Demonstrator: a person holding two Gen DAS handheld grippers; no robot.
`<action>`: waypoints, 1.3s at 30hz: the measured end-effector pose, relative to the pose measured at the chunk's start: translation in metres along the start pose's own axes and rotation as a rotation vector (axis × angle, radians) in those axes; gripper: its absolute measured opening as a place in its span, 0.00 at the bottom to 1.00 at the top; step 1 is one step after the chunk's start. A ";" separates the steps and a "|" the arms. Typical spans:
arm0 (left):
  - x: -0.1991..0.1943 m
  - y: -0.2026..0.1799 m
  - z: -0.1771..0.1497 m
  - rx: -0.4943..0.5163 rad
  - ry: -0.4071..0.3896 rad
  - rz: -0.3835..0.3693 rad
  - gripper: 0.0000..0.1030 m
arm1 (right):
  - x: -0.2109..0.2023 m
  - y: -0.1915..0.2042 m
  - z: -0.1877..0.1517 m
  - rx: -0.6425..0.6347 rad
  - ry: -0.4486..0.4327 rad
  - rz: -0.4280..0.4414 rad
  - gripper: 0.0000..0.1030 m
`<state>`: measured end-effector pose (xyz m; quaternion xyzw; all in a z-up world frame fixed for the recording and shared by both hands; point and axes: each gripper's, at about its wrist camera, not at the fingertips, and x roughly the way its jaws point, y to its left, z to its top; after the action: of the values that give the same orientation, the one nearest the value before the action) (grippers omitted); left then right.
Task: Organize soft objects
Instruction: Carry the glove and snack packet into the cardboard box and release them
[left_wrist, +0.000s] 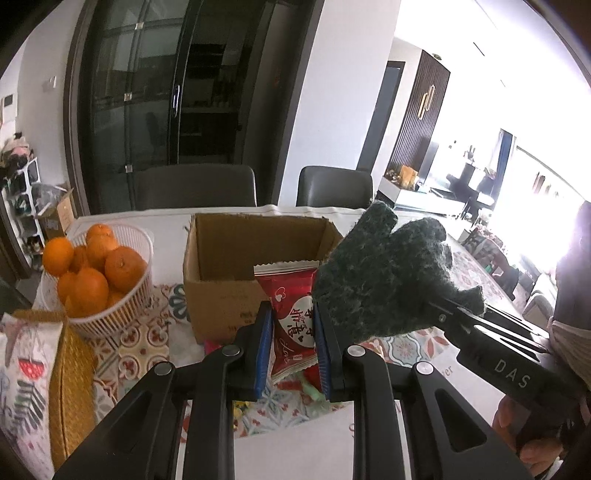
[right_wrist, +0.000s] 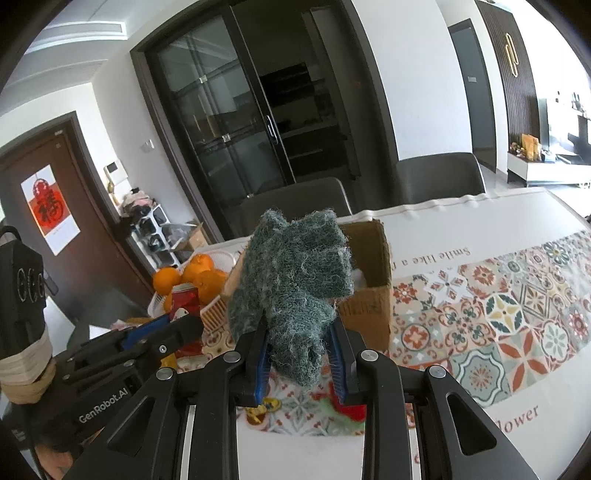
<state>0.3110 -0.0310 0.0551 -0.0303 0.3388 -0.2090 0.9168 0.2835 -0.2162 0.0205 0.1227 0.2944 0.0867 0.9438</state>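
Left gripper (left_wrist: 293, 328) clamps the packet (left_wrist: 291, 317), right gripper (right_wrist: 301, 354) the glove (right_wrist: 291, 280); box (left_wrist: 221, 295) ahead awaits both, scraps below remain.

The dark green fuzzy knitted glove (right_wrist: 291, 280) hides most of the inside of the open brown cardboard box (right_wrist: 373, 295) in the right wrist view. The red snack packet with a white heart label (left_wrist: 293, 321) covers the box's front wall partly. Small colourful things on the patterned tablecloth (left_wrist: 306, 387) below the packet are blurred. The window side (left_wrist: 535, 147) is overexposed.
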 end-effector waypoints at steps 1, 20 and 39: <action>0.001 0.001 0.003 0.005 -0.003 0.003 0.22 | 0.002 0.000 0.003 -0.003 -0.004 -0.001 0.27; 0.053 0.023 0.052 0.044 0.004 0.025 0.22 | 0.059 -0.006 0.055 -0.001 0.028 -0.006 0.27; 0.135 0.054 0.058 0.054 0.121 0.050 0.22 | 0.154 -0.025 0.058 0.022 0.221 0.003 0.27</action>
<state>0.4591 -0.0409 0.0069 0.0157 0.3887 -0.1965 0.9001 0.4442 -0.2146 -0.0229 0.1231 0.3974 0.0977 0.9041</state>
